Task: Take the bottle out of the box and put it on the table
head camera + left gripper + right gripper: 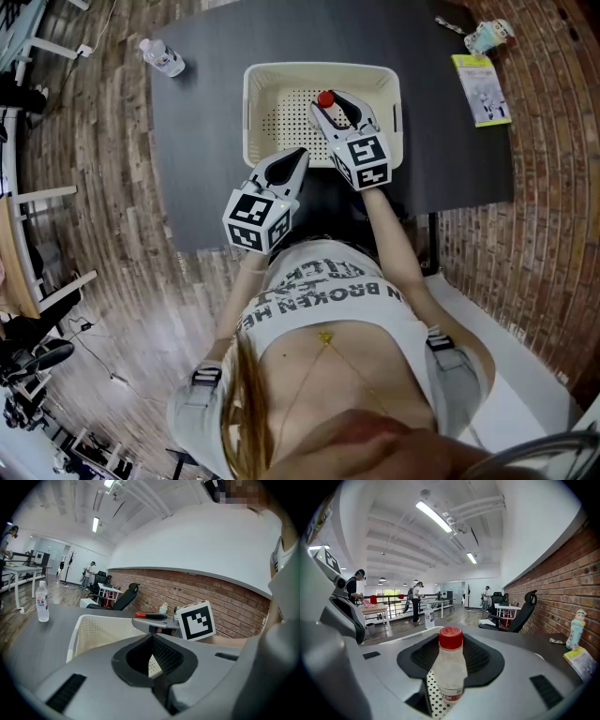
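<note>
Dark grey table bearing a cream perforated plastic box. Left gripper sits at the box's near rim, jaws pressed together, empty. Right gripper reaches inside the box, clamped on an upright clear red-capped plastic bottle.

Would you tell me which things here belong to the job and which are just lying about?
Job: bottle, box, table.
Lying about: other bottle, toy, booklet.
</note>
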`<act>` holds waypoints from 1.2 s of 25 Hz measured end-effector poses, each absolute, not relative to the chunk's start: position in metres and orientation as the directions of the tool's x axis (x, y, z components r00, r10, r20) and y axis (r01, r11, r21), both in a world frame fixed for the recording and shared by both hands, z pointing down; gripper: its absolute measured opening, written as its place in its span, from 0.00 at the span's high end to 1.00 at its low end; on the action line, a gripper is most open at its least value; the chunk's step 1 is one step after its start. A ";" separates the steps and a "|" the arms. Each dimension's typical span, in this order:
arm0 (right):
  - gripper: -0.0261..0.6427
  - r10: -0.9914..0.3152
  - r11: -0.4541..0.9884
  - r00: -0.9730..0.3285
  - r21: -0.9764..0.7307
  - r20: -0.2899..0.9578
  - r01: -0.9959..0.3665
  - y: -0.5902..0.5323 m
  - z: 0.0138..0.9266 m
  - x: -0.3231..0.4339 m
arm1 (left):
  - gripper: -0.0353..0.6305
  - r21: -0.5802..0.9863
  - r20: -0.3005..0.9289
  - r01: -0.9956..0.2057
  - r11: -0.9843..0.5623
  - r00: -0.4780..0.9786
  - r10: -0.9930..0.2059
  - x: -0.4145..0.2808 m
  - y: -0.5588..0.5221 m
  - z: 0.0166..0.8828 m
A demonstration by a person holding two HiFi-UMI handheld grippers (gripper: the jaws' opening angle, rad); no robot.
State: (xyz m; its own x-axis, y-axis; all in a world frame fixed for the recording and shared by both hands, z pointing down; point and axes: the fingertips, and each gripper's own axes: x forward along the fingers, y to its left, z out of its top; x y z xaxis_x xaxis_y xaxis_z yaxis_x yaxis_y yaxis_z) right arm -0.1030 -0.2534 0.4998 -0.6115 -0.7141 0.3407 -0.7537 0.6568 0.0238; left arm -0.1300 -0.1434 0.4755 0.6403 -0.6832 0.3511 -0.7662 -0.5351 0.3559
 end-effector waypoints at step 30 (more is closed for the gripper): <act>0.73 -0.714 0.659 -0.618 0.019 0.328 -0.752 -0.249 0.498 -0.103 | 0.94 0.349 0.350 -0.767 -0.539 0.640 -0.684 -0.129 -0.137 0.474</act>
